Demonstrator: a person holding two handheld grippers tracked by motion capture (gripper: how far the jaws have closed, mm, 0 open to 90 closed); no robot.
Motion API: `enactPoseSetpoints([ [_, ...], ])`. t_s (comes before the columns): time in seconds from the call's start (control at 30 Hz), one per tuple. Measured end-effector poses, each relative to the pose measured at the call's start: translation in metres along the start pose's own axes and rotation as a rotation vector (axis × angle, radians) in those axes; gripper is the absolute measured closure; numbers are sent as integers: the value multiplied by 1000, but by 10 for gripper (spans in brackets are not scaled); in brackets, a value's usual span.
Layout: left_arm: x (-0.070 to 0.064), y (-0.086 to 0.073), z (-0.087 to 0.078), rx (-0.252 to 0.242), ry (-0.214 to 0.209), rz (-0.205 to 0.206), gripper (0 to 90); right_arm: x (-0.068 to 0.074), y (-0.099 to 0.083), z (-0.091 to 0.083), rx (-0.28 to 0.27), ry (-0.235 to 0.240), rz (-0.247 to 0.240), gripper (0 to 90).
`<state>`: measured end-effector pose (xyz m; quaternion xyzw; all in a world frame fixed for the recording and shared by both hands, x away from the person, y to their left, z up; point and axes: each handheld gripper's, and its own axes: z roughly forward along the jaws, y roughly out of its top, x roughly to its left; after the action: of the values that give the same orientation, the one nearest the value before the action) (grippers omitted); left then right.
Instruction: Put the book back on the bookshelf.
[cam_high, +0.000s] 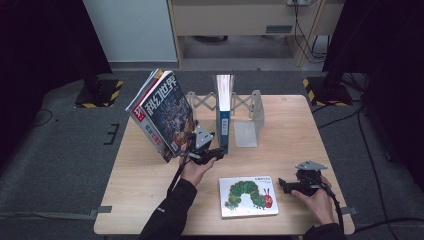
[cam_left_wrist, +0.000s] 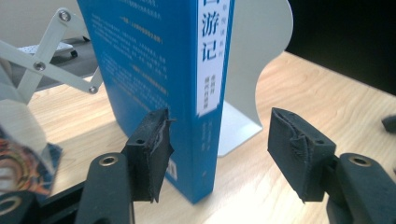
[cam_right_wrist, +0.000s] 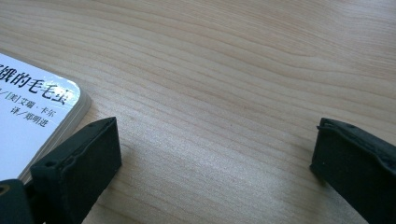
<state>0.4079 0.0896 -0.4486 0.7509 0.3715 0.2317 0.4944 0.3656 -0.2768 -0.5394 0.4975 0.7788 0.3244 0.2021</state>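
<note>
Two grippers are at work over a wooden table (cam_high: 150, 200), and we judge the step in hand to be the shelving of books into the white expanding book rack (cam_high: 247, 117) at the table's far edge. We see the left gripper (cam_high: 206, 154) with its jaws spread wide and holding nothing, close in front of the lower spine of the blue book (cam_left_wrist: 187, 93), which stands upright in the rack against the white end plate (cam_left_wrist: 254, 70); one pad sits just beside the cover, though we cannot tell whether it touches. Leaning at the rack's left end is a stack of magazines (cam_high: 162, 112), tilted well off vertical. The right gripper (cam_high: 295, 184) rests low with its jaws likewise apart and empty, just beside the caterpillar picture book (cam_high: 248, 196), which lies flat near the front edge. We judge the next move to call for closing on that book's edge, lifting it and standing it in the rack.
</note>
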Motion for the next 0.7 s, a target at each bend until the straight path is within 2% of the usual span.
enactPoseSetpoints([
  [0.03,2,-2,-6,13,-12,-6,375,0,0,0,0,0,0,17],
  [0.17,5,-7,-17,40,-12,8,367,0,0,0,-2,-1,-1,16],
  [0.23,6,-15,-26,64,-16,12,362,0,0,0,-2,-1,-1,15],
  [0.33,7,-20,-32,77,-16,20,354,0,0,0,1,1,-1,16],
  [0.37,7,-27,-36,98,-28,17,351,0,0,0,2,1,-1,17],
  [0.43,7,-31,-38,106,-34,13,345,-1,0,0,-3,-3,-1,28],
  [0.53,6,-48,-47,143,-44,15,337,-1,0,-1,-7,-7,2,46],
  [0.57,6,-48,-47,143,-44,15,332,-1,0,-1,-7,-7,2,46],
  [0.7,6,-68,-52,166,-64,5,324,-1,-1,-4,-24,-8,12,150],
])
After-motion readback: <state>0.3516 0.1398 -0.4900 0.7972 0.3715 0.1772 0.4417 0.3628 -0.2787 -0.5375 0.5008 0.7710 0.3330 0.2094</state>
